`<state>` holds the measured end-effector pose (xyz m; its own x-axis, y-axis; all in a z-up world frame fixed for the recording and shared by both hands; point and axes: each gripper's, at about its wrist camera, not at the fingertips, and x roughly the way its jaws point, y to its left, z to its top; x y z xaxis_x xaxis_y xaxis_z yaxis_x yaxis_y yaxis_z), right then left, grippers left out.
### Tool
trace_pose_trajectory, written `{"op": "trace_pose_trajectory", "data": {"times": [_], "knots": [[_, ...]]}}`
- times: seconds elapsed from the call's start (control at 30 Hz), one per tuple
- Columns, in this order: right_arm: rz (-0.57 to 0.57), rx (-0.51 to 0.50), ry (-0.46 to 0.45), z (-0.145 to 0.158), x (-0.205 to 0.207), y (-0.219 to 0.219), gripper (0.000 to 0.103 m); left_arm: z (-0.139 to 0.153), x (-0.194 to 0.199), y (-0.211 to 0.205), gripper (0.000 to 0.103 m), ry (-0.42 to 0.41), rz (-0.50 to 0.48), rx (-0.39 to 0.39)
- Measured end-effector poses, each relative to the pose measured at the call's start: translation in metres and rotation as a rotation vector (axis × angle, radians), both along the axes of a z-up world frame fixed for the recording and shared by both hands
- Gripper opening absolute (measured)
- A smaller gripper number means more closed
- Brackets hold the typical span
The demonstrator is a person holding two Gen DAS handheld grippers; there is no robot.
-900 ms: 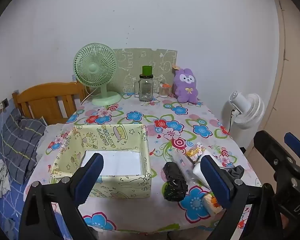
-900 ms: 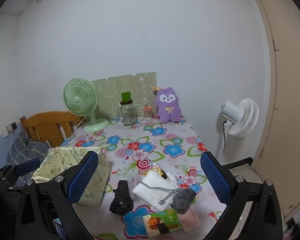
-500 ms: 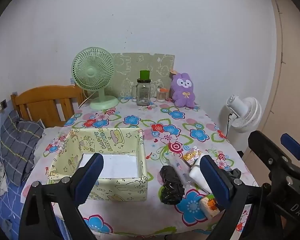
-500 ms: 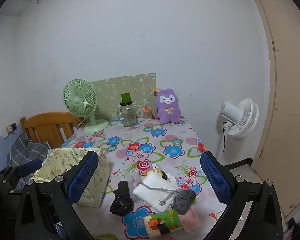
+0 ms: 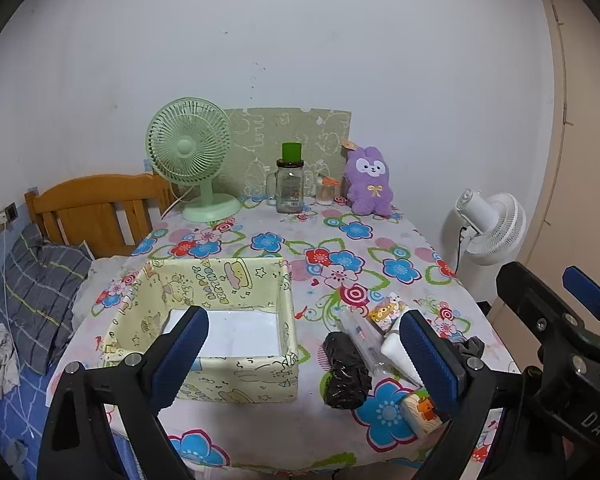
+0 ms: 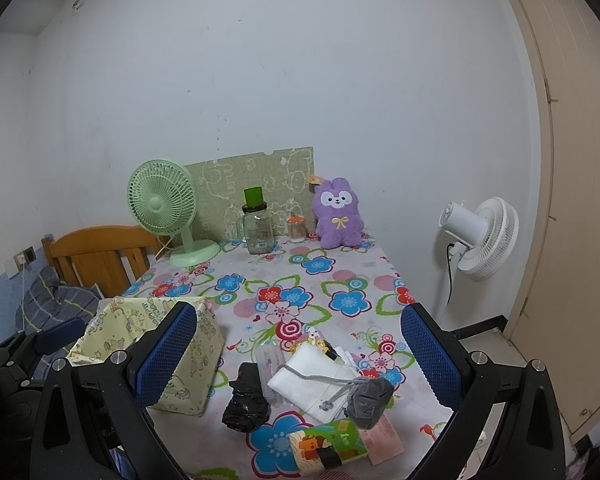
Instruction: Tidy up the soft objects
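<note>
from the left wrist view, the left gripper [image 5: 302,354] hangs above the near edge of the flower-print tablecloth [image 5: 260,432], its blue-padded jaws spread wide with nothing between them. under its left finger sits the pale yellow cartoon-print fabric box [image 5: 220,320], open-topped, with only a white base showing inside. just right of the box lies a crumpled black plastic bundle [image 5: 346,372], then a clear plastic sleeve [image 5: 360,338], a white cloth pouch [image 5: 394,350] and a small printed tissue pack [image 5: 422,412], huddled close together; the right gripper's black frame shows at the right edge. from the right wrist view, the right gripper [image 6: 298,360] is likewise spread as wide as it goes and holds nothing, hovering over the same cluster: the black bundle, the white pouch with its grey drawstring [image 6: 320,380], a grey crumpled cloth [image 6: 370,400] touching the pouch, and the tissue pack nearest the table edge. the box stands to the left, apart from the pile. nothing looks sorted yet, so this reads as the approach before a first pick. the next move likely calls for lowering one gripper onto a single soft item and closing gently around its bulk, taking care not to snag the drawstring or drag neighbours, then carrying it to the box.
</note>
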<state>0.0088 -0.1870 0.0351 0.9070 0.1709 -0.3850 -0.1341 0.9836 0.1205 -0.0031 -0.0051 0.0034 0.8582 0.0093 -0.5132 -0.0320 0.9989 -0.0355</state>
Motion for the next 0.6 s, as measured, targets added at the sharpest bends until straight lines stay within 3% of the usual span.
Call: {"op": "trace_pose_trajectory", "data": {"times": [0.13, 0.6], "knots": [[0.001, 0.000, 0.003, -0.0002, -0.0003, 0.0010, 0.103, -0.0027, 0.0001, 0.0021, 0.097, 0.007, 0.002, -0.016], [0.003, -0.002, 0.027, -0.0022, 0.0016, 0.0014, 0.103, -0.0018, -0.0039, -0.0029, 0.097, -0.035, 0.022, 0.040]]}}
